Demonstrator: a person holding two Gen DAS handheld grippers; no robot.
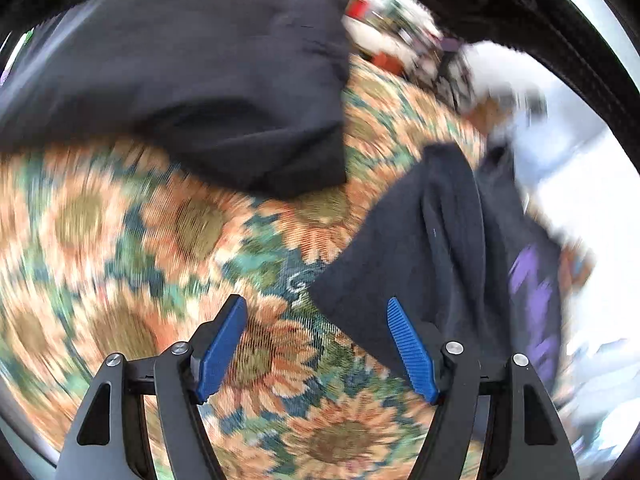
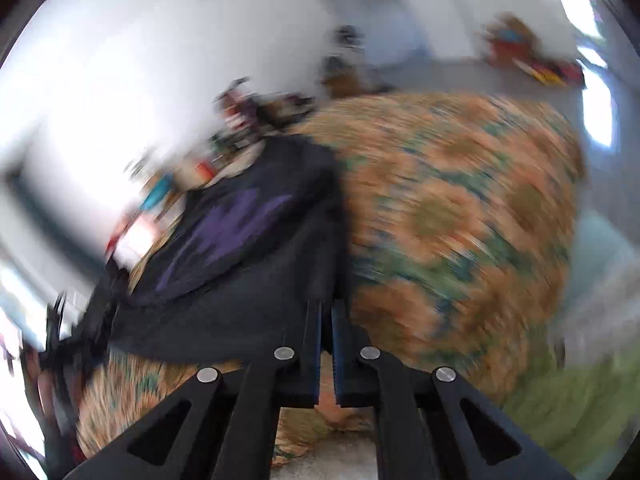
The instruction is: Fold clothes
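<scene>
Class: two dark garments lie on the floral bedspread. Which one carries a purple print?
The black shirt clamped in the right gripper; its purple print shows. The folded garment beyond the open left gripper is plain black.

We count two dark garments: one folded black garment (image 1: pixel 208 80) lying ahead of our left gripper and to its left, and one black shirt with a purple print (image 2: pixel 240 232) ahead of our right gripper. Both lie on one sunflower-patterned bedspread (image 1: pixel 120 248).
</scene>
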